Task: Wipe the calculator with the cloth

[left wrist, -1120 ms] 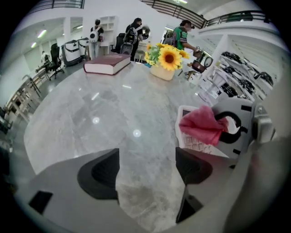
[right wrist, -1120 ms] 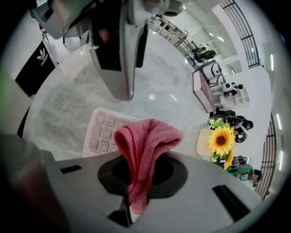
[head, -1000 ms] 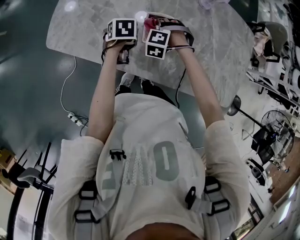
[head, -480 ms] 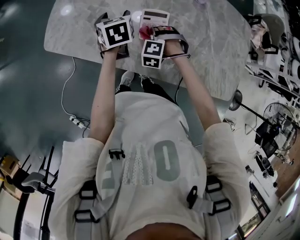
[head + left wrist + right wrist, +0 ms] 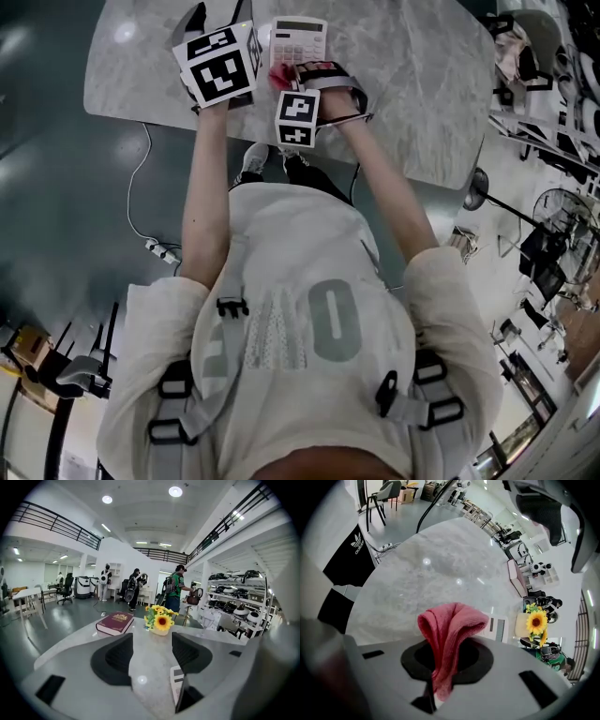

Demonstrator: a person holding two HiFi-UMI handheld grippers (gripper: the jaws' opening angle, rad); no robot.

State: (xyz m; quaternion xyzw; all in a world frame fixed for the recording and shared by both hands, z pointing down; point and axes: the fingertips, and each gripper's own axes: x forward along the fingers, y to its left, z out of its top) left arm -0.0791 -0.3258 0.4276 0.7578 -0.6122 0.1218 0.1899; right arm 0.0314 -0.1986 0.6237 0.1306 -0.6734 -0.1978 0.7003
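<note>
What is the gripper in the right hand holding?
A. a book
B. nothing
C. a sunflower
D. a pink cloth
D: in the right gripper view, the right gripper has its jaws shut on a pink cloth, which sticks up in a fold from between them.

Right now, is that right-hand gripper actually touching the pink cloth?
Touching. The right gripper view shows the right gripper with its jaws pinched on the pink cloth, which bunches up out from between them.

Pink-red cloth (image 5: pixel 451 623), white calc (image 5: pixel 298 42), grey marbled tabletop (image 5: pixel 422 75), maroon book (image 5: pixel 116 622), yellow sunflowers (image 5: pixel 161 620)
</note>
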